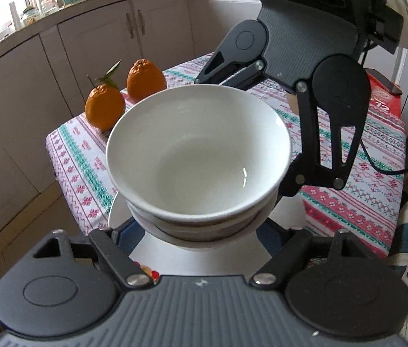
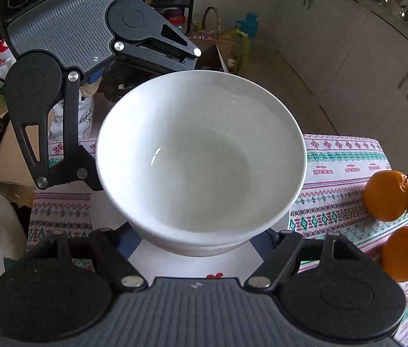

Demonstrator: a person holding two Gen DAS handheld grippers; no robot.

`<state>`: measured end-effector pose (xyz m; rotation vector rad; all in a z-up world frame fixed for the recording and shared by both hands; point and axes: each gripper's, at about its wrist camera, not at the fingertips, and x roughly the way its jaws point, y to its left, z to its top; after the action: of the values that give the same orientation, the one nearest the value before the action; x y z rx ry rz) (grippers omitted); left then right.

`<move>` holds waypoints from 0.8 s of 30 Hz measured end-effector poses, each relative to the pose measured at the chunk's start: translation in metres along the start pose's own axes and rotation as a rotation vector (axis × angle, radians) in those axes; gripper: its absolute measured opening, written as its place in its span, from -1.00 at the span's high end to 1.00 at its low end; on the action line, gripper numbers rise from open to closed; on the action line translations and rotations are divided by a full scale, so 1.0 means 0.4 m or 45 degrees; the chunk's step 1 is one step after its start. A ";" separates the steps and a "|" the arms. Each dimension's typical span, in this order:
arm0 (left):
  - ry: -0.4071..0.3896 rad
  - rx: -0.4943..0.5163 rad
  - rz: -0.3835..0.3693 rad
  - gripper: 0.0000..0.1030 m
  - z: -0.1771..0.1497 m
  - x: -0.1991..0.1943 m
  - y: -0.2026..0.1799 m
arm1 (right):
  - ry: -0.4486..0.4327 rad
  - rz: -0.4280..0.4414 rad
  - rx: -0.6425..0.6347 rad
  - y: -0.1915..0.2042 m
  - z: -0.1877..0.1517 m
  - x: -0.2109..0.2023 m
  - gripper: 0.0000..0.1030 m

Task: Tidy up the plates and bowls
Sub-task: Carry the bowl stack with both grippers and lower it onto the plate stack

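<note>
Both tongs, left gripper (image 1: 196, 228) and right gripper (image 2: 201, 235), clamp the bowl stack (image 1: 198, 156) from opposite sides; keep it level, lower together onto the plate (image 1: 204, 260).

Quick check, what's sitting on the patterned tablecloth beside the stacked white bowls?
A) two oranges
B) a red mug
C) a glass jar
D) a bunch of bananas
A: two oranges, one with a leafy stem, rest on the tablecloth next to the stacked white bowls.

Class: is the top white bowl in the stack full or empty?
Empty. The top bowl shows a bare white inside down to its bottom in both wrist views.
</note>
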<state>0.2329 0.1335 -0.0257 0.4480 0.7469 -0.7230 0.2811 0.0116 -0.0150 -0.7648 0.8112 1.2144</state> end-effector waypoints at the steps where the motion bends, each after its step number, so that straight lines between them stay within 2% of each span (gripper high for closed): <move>1: 0.002 -0.003 -0.002 -0.62 -0.003 0.003 0.004 | 0.001 0.002 0.003 0.000 -0.001 0.003 -0.59; 24: 0.011 -0.055 -0.030 -0.62 -0.021 0.027 0.023 | 0.006 0.030 0.054 -0.020 -0.013 0.034 -0.59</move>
<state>0.2415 0.1400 -0.0383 0.4036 0.7760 -0.7262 0.2906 0.0125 -0.0287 -0.7257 0.8490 1.2133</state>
